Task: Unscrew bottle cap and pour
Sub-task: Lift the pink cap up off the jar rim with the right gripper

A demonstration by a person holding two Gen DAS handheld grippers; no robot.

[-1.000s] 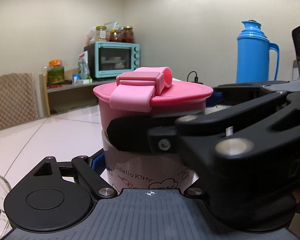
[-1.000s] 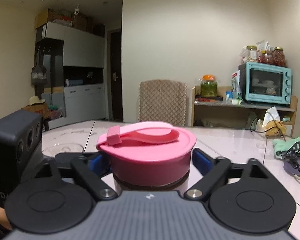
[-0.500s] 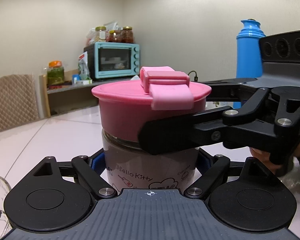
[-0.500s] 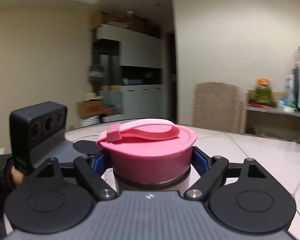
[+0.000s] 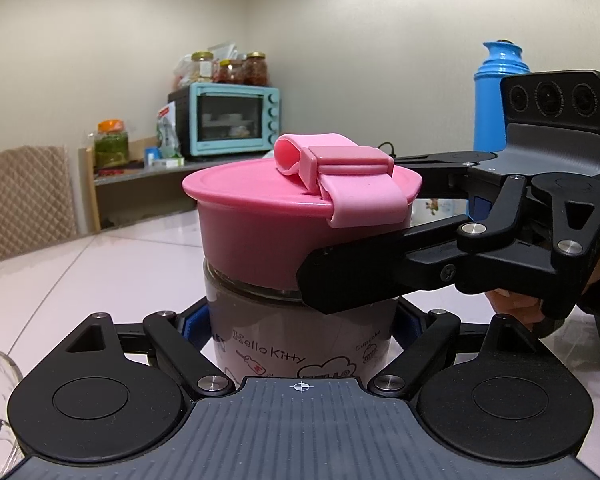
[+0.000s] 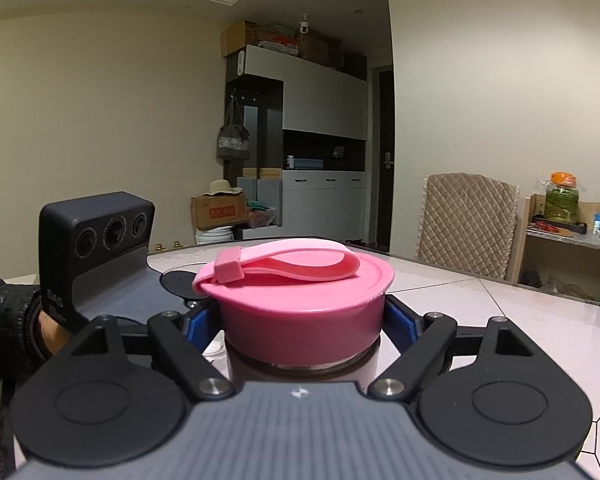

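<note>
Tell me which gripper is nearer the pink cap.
Right. The right gripper is clamped on the pink cap itself; the left gripper grips the bottle body just below it.

Cap (image 5: 260, 216) smooth matt pink plastic; bottle (image 5: 300, 336) clear, probably glass; table (image 6: 520, 320) glossy tile.

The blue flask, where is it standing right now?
In the left wrist view the blue flask stands upright at the far right against the wall, behind the right gripper clamped on the pink cap.
</note>
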